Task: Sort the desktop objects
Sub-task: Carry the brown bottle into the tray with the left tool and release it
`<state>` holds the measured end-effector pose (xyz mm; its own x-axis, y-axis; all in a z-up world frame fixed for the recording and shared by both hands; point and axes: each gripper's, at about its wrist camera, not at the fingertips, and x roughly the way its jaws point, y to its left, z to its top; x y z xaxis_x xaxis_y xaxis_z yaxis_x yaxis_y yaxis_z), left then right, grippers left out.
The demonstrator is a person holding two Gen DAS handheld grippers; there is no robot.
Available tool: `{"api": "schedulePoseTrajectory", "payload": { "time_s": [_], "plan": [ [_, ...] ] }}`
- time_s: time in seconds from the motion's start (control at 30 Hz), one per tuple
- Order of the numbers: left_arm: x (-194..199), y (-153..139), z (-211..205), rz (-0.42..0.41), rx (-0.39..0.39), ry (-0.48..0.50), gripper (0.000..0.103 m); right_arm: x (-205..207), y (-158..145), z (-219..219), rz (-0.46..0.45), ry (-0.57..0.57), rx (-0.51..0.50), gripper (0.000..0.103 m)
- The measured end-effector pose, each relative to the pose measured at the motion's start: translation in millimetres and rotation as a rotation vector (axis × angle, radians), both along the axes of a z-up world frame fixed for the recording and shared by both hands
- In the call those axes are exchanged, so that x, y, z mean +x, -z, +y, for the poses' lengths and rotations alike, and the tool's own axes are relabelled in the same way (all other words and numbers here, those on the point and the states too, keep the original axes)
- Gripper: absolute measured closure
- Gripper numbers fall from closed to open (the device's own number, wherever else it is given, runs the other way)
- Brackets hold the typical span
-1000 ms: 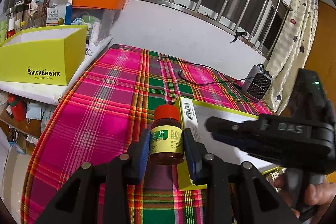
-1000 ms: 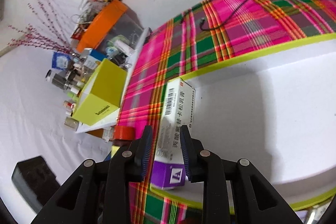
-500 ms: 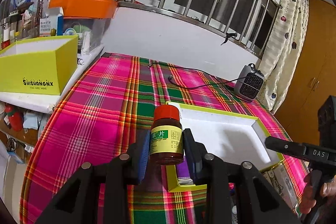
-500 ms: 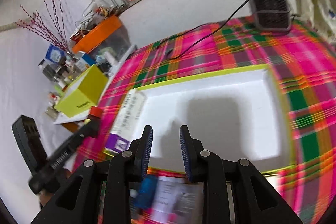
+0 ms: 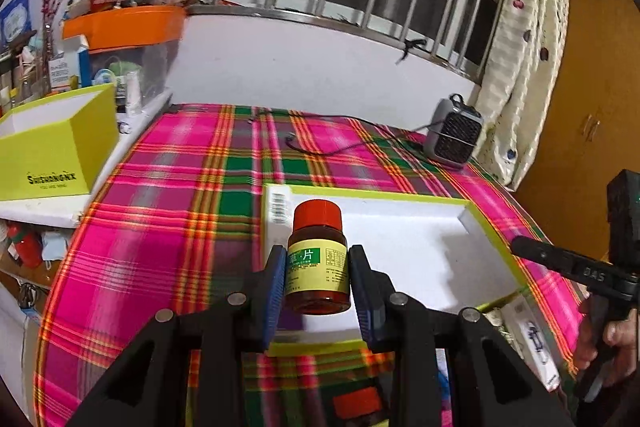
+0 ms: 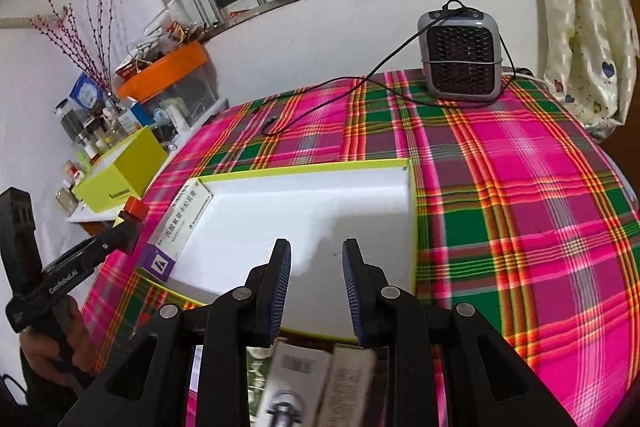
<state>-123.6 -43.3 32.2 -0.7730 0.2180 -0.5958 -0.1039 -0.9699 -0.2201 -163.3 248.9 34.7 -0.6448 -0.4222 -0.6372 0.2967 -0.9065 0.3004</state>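
Note:
A brown bottle with a red cap and a yellow-green label hangs over the near left corner of the white tray, with my left gripper shut on it. My right gripper stands open and empty above the front rim of the tray. A white medicine box with a purple end lies inside the tray along its left wall, and the same medicine box shows behind the bottle. From the right wrist, the left gripper comes in at the left with the bottle's red cap showing.
Several cartons lie on the plaid tablecloth in front of the tray, and a second red-capped bottle sits under my left gripper. A grey heater with its cable stands at the back. A lime box and cluttered shelves stand to the left.
My right gripper let go of the medicine box in the tray and drew back to the tray's front edge. My left gripper carried the bottle toward the tray's corner.

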Motion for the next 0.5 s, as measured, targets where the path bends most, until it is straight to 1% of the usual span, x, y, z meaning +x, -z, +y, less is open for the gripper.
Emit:
{"api": "schedulePoseTrajectory", "payload": {
  "time_s": [0.17, 0.23, 0.4, 0.5],
  "plan": [
    [-3.9, -7.0, 23.3, -0.027, -0.003, 0.043, 0.07, -2.4, 5.7, 14.6, 0.033, -0.056, -0.059, 0.075],
    [-7.6, -8.2, 34.3, -0.04, 0.002, 0.063, 0.07, -2.2, 6.5, 17.8, 0.045, -0.068, -0.066, 0.075],
    [-19.0, -8.1, 57.7, -0.073, 0.02, 0.097, 0.07, -1.1, 8.6, 29.4, 0.067, -0.044, -0.058, 0.075],
    [-25.3, -9.3, 70.9, -0.083, 0.018, 0.112, 0.07, -2.9, 11.0, 39.7, 0.063, -0.02, -0.084, 0.075]
  ]
}}
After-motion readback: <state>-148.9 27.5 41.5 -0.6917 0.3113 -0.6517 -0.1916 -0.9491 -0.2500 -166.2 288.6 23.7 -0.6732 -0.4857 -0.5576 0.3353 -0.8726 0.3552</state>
